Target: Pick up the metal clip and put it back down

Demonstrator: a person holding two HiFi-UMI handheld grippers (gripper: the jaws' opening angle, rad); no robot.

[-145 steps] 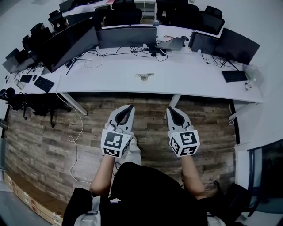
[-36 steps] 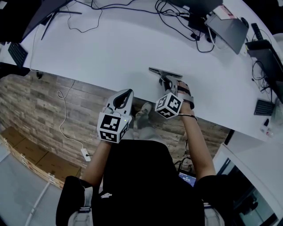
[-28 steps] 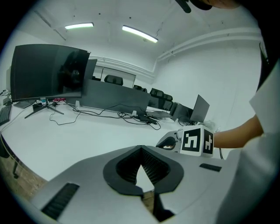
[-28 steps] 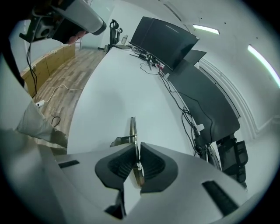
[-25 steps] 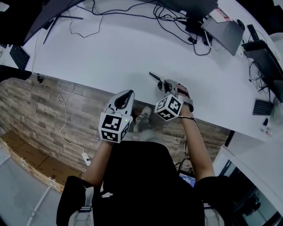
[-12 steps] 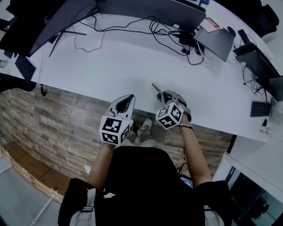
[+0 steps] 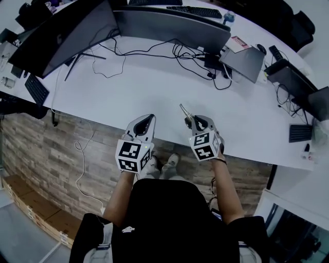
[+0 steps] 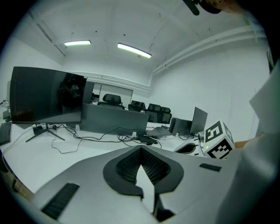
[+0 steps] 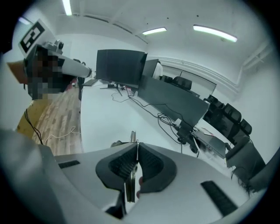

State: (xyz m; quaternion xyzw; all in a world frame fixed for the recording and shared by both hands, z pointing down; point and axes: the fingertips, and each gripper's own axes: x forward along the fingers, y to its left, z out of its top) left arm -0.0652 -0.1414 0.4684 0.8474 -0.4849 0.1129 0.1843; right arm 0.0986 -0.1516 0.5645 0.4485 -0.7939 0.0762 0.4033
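Clip (image 7: pixel 183 110) now lifted off the bench (image 7: pixel 128 85), right tongs (image 7: pixel 191 119) clamped on its thin edge, left tongs (image 7: pixel 149 117) closed and empty, and any slack could let it swivel out.

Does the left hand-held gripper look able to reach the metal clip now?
Probably yes: nothing stands between the left hand-held gripper and the metal clip, though the right hand-held gripper clamps it.

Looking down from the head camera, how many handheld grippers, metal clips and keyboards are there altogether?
Grippers: 2 (left gripper, right gripper)
Metal clip: 1, clamped in the right gripper
Keyboards: 3
Total: 6
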